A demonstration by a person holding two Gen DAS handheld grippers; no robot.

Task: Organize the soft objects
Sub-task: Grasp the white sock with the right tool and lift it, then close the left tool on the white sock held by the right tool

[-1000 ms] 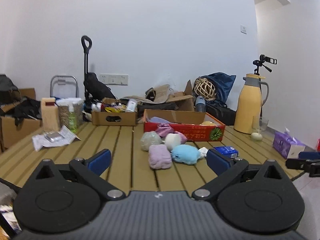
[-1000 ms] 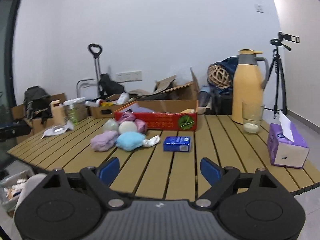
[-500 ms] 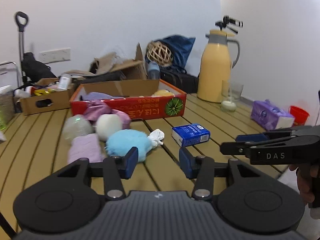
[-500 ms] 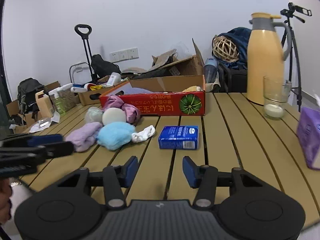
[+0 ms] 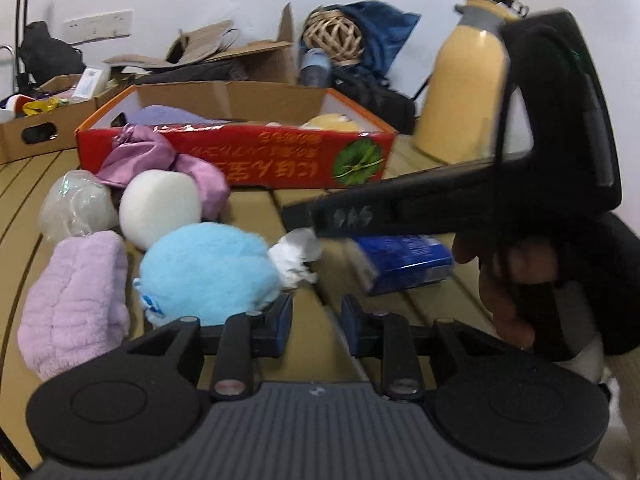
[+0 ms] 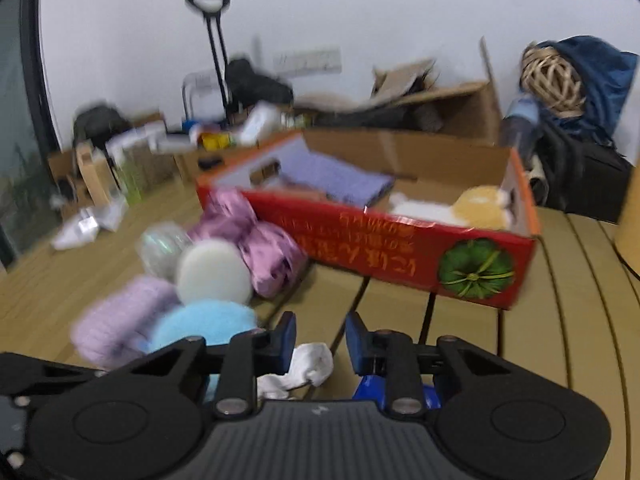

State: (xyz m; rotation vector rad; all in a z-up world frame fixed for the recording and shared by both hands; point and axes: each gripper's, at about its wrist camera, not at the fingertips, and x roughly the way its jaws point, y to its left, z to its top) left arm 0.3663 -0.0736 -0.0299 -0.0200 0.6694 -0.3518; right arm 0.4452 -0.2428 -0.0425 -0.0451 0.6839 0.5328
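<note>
A heap of soft things lies on the slatted table before a red box: a blue plush, a lilac fluffy cloth, a white round pad, a wrapped grey ball, pink satin fabric and a white sock. My left gripper hovers just right of the blue plush, jaws closing on nothing. My right gripper hangs over the white sock, jaws closing, nothing between them. Its fingers cross the left wrist view above the sock.
Inside the red box lie a purple cloth and a yellow plush. A blue carton sits right of the sock. A yellow thermos stands at the back right. Cardboard boxes and bags crowd the far edge.
Both grippers came forward and down toward the heap, and their jaws narrowed from wide to a small gap. The right gripper swung in across the left wrist view.
</note>
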